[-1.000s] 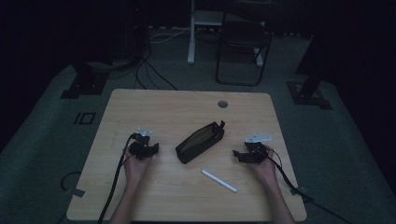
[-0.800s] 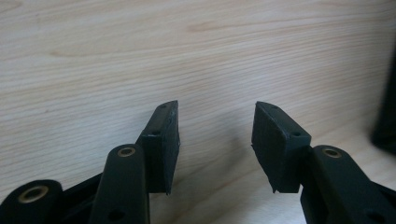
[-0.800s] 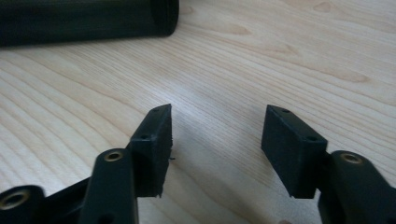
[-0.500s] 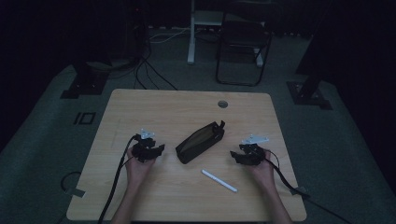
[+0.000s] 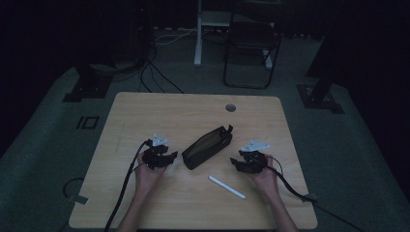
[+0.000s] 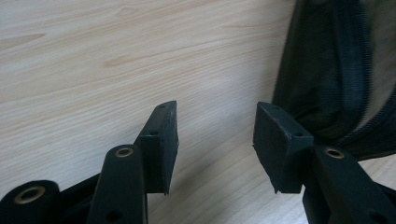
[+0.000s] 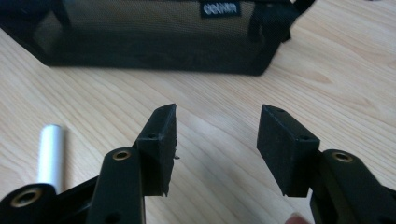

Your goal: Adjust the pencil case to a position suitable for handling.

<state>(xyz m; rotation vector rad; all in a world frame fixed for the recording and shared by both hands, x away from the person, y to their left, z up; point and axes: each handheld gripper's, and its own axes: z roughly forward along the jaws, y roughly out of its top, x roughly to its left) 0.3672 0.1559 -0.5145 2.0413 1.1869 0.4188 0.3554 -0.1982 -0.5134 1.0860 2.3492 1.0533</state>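
A black mesh zip pouch (image 5: pixel 207 147) lies slantwise at the middle of the wooden table (image 5: pixel 145 111). A white pen (image 5: pixel 227 186) rests in front of it. My left gripper (image 5: pixel 170 157) sits just left of the pouch's near end, jaws apart over bare wood; in the left gripper view (image 6: pixel 215 135) the pouch (image 6: pixel 336 70) lies beyond the right jaw. My right gripper (image 5: pixel 235 162) is to the pouch's right. Its jaws (image 7: pixel 217 135) have just been closing and stand apart with nothing between them, facing the pouch (image 7: pixel 154 37), the pen (image 7: pixel 50 156) at left.
A round cable hole (image 5: pixel 230 107) sits near the table's far edge. Beyond the table stand a dark chair (image 5: pixel 251 53), stand bases and floor cables (image 5: pixel 154 72). Each gripper's cable trails off the near edge.
Both hands have moved inward toward the pouch, the left to the right and the right to the left. The pouch and pen have not moved.
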